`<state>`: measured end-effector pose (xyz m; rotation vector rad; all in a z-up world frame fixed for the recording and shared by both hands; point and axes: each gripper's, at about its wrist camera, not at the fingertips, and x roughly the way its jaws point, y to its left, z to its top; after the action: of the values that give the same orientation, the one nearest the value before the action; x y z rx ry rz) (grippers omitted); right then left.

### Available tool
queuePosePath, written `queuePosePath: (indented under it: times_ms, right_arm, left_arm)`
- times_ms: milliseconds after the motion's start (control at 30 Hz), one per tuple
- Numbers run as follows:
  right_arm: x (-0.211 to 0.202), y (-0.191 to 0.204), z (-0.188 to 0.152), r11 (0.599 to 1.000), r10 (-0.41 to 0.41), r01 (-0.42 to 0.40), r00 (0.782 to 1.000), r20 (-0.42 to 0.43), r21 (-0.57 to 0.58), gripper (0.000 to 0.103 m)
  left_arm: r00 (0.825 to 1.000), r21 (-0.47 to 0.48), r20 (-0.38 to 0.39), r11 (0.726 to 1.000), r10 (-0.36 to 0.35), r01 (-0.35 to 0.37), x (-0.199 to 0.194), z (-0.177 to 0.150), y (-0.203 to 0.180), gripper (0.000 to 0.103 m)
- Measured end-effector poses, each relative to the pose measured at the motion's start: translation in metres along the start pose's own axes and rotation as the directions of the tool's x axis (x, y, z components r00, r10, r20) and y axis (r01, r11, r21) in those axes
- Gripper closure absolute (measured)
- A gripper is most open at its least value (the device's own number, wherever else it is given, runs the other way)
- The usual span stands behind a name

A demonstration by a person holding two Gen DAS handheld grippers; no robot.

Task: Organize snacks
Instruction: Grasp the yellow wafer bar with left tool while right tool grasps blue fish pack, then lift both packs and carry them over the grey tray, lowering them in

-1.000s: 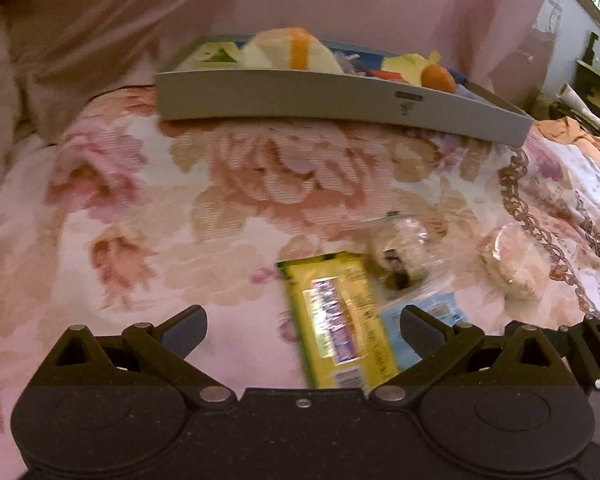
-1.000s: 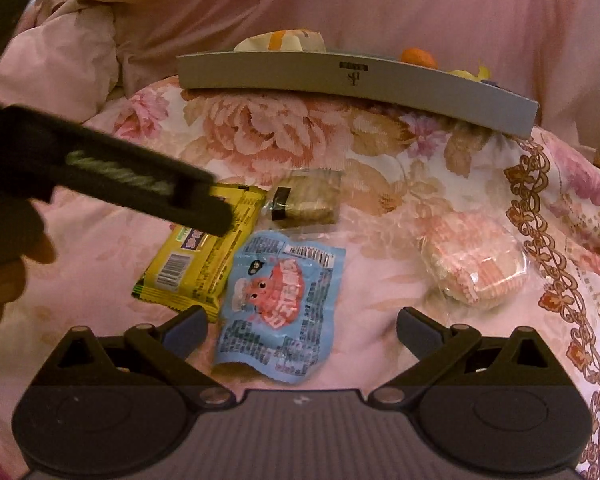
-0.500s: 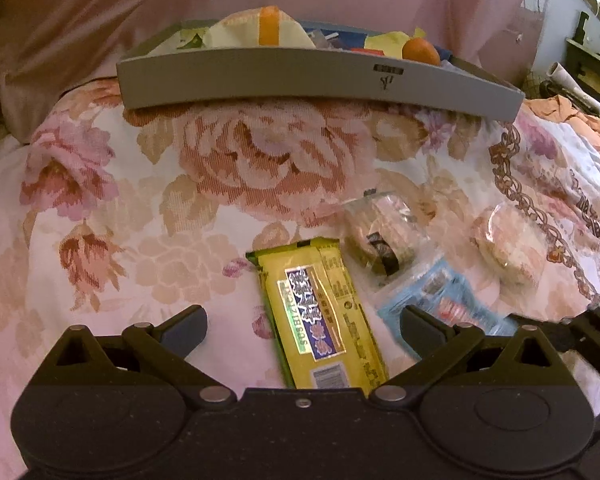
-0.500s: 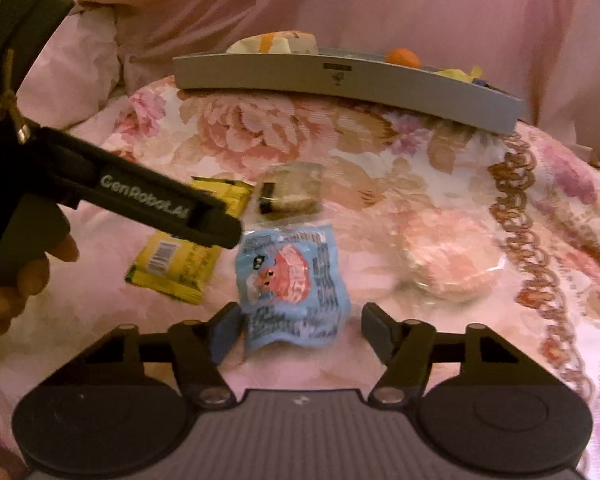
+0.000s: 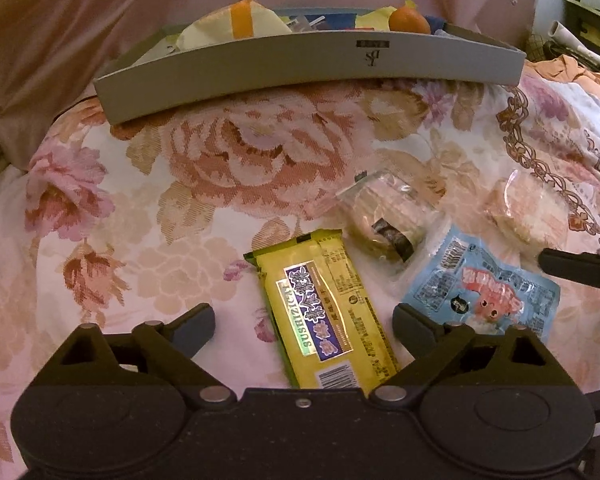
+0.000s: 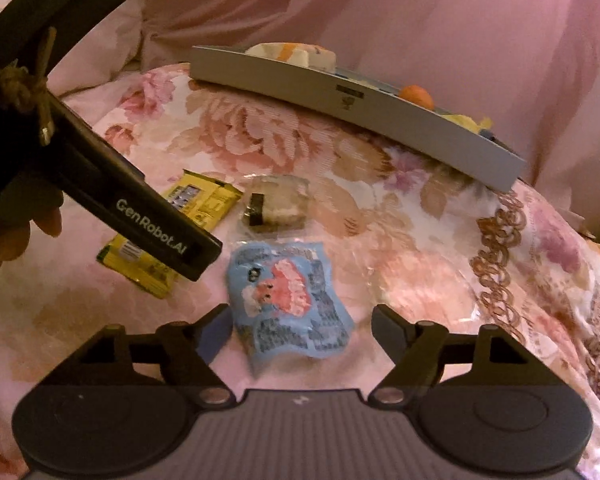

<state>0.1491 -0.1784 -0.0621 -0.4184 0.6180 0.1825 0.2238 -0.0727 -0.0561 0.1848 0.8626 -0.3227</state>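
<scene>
Blue snack packet (image 6: 290, 300) | light, crinkly, slippery film; flat on bedspread (image 5: 260, 152) | pinch side edges | right tool (image 6: 300, 326) released, straddling it | left tool (image 5: 304, 320) released over yellow biscuit pack (image 5: 324, 312)

Four snack packets lie loose on a bedspread (image 5: 148, 208). Nearest the viewer, a long bar packet (image 5: 324, 312) sits on the left and a flat pouch (image 5: 484, 292) on the right. Just behind and between them lies a small wrapped cake (image 5: 384, 216). Farther right rests a round wrapped cracker (image 5: 524, 212). Behind all four, well apart, a tray (image 5: 300, 64) holds more snacks, with bedding heaped behind it.
</scene>
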Motion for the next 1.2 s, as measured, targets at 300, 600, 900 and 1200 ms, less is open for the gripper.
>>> queuePosePath:
  times_ms: [300,600,900,1200]
  right_arm:
    - [0.004,-0.005,-0.001,0.997,0.043,-0.043,0.999,-0.003,0.061,0.035]
    - [-0.001,-0.005,0.000,0.994,0.053,-0.049,0.997,-0.047,0.097,0.036]
    - [-0.023,0.007,-0.008,0.990,0.102,-0.092,0.990,-0.095,0.103,0.036]
    - [-0.035,0.018,-0.013,0.994,0.097,-0.092,0.992,-0.078,0.058,0.027]
  left_arm:
    - [0.999,-0.001,0.011,0.999,-0.052,0.052,-0.009,-0.003,-0.001,0.044]
    - [0.995,-0.029,-0.022,0.994,-0.102,0.102,-0.025,-0.020,0.011,0.052]
    - [0.988,-0.038,-0.061,0.990,-0.139,0.136,-0.054,-0.051,0.013,0.052]
    - [0.985,-0.012,-0.049,0.986,-0.166,0.165,-0.060,-0.063,0.010,0.039]
